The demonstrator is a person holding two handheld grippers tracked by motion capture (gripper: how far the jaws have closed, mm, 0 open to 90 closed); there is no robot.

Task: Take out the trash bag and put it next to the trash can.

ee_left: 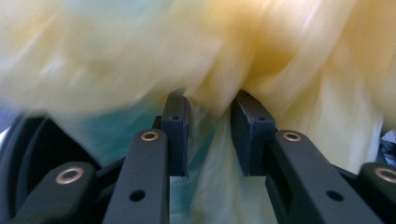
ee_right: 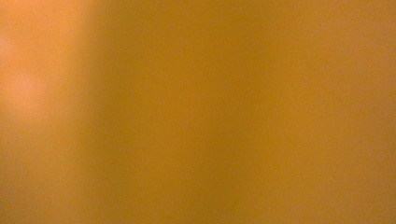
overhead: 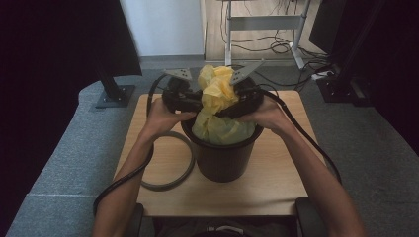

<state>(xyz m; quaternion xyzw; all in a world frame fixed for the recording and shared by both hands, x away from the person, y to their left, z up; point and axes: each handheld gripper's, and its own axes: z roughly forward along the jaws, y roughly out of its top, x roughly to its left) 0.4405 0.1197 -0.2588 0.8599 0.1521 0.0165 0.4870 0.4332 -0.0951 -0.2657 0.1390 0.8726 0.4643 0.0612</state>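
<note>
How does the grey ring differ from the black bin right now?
The grey ring lies flat on the table, thin and holding nothing; the black bin stands upright, tall and dark, stuffed with a yellow bag. The ring sits to the bin's left. Both are round.

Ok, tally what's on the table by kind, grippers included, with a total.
Yellow plastic bag: 1
Black bin: 1
Grey ring: 1
Grippers: 2, left gripper and right gripper
Total: 5
</note>
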